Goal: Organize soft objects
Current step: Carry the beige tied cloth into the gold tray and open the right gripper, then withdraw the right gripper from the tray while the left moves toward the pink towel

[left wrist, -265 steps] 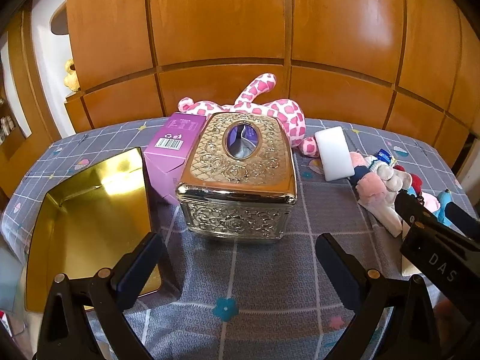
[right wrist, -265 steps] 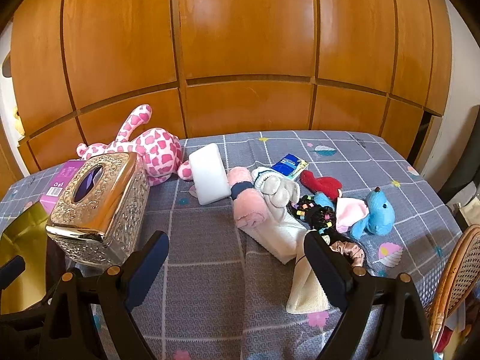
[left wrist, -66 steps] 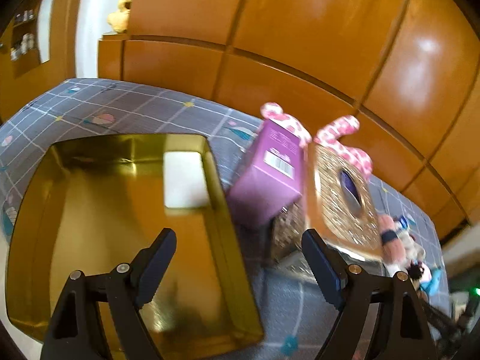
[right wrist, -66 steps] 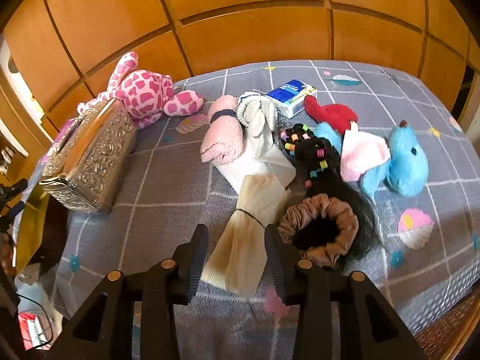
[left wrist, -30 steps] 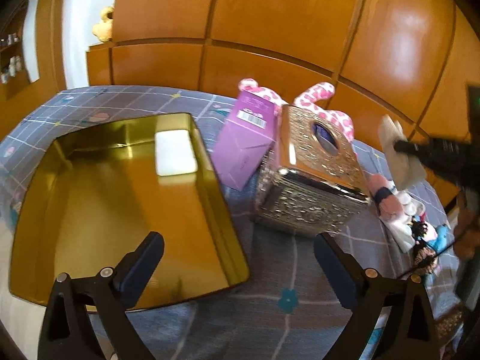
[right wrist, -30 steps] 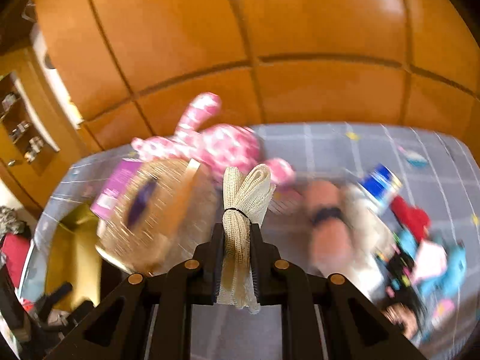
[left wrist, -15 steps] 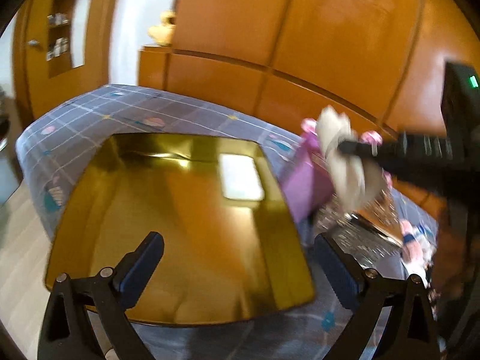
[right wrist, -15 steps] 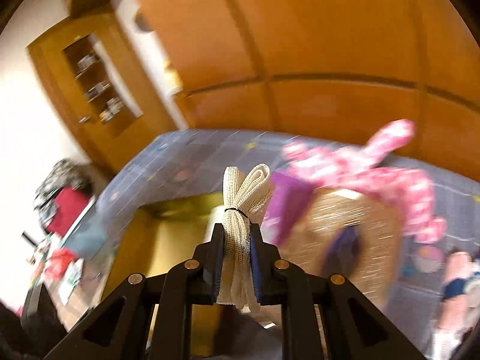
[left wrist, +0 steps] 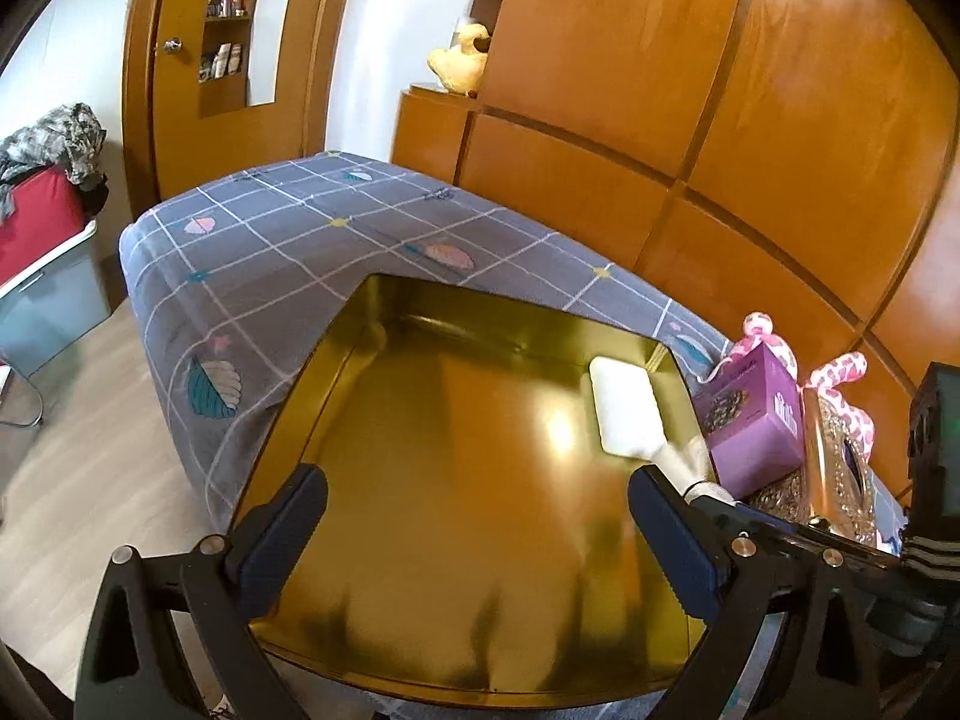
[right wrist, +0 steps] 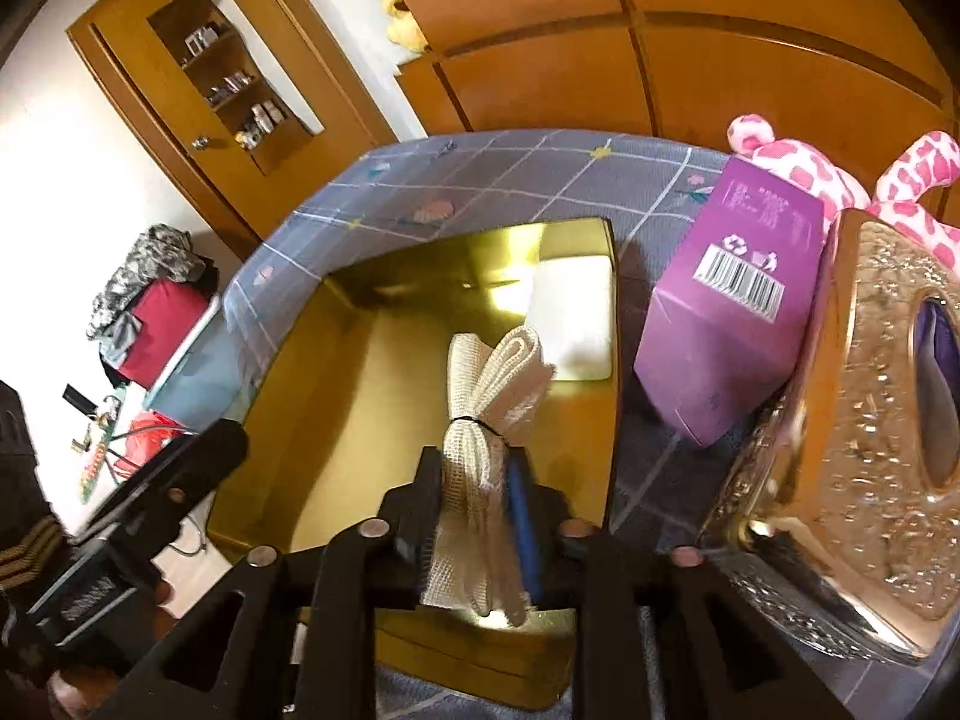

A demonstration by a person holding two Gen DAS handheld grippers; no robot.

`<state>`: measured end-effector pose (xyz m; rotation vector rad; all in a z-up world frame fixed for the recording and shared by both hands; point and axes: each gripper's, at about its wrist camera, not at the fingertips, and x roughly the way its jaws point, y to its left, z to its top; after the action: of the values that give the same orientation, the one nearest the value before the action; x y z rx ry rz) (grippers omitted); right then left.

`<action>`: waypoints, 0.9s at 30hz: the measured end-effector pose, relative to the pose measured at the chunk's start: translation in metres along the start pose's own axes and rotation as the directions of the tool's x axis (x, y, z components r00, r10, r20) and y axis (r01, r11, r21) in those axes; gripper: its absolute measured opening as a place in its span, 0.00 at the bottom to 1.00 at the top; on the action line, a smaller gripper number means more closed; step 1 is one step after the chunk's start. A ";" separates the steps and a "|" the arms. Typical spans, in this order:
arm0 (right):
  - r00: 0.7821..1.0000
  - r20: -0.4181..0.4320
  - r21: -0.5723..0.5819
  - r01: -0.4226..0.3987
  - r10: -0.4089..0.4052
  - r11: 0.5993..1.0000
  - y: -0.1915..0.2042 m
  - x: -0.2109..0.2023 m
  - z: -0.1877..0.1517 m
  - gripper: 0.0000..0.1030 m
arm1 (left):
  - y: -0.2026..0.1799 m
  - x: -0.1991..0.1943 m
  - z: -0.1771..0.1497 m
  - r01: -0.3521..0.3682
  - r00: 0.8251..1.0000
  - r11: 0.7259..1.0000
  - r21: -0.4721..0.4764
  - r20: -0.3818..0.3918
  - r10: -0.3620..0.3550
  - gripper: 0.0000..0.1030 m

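A cream knitted cloth bundle [right wrist: 492,384], tied with a dark band, stands between the jaws of my right gripper [right wrist: 480,498] over the gold tray [right wrist: 354,360]. The jaws are opening: the cloth leans on the left finger and the right blue pad [right wrist: 521,516] shows bare beside it. A white sponge [right wrist: 573,324] lies in the tray's far right corner. In the left wrist view my left gripper [left wrist: 480,522] hangs open and empty over the tray [left wrist: 456,480]. The sponge [left wrist: 624,411] and the cloth's tip [left wrist: 684,456] show at the right.
Right of the tray stand a purple box [right wrist: 732,306] and an ornate gold tissue box [right wrist: 870,420], with a pink spotted plush [right wrist: 798,168] behind them. The grey checked tablecloth [left wrist: 288,240] drops off at the left to the floor, where a red bag [left wrist: 36,222] sits.
My right gripper has carried the cloth leftward and down over the tray, and its jaws have parted slightly. The left gripper has swung left, so the tray fills its view.
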<state>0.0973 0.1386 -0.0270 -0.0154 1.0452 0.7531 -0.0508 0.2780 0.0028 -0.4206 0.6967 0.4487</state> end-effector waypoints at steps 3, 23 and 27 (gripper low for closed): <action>1.000 -0.003 0.003 0.029 -0.029 1.000 -0.005 0.002 -0.003 0.30 | -0.006 0.000 -0.003 -0.003 1.000 1.000 0.018 -0.003 0.003 0.98; 0.940 0.209 -0.057 0.286 -0.269 0.957 0.003 -0.081 -0.055 0.61 | -0.050 -0.009 -0.020 0.092 0.995 0.981 0.169 -0.041 -0.086 1.00; 0.922 0.229 0.010 0.318 -0.312 0.948 -0.015 -0.098 -0.066 0.61 | -0.065 -0.014 -0.028 0.111 0.994 0.969 0.220 -0.044 -0.104 1.00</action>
<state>0.0276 0.0492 0.0106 -0.1158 0.7873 0.4620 -0.0407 0.2068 0.0071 -0.2531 0.7424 0.2579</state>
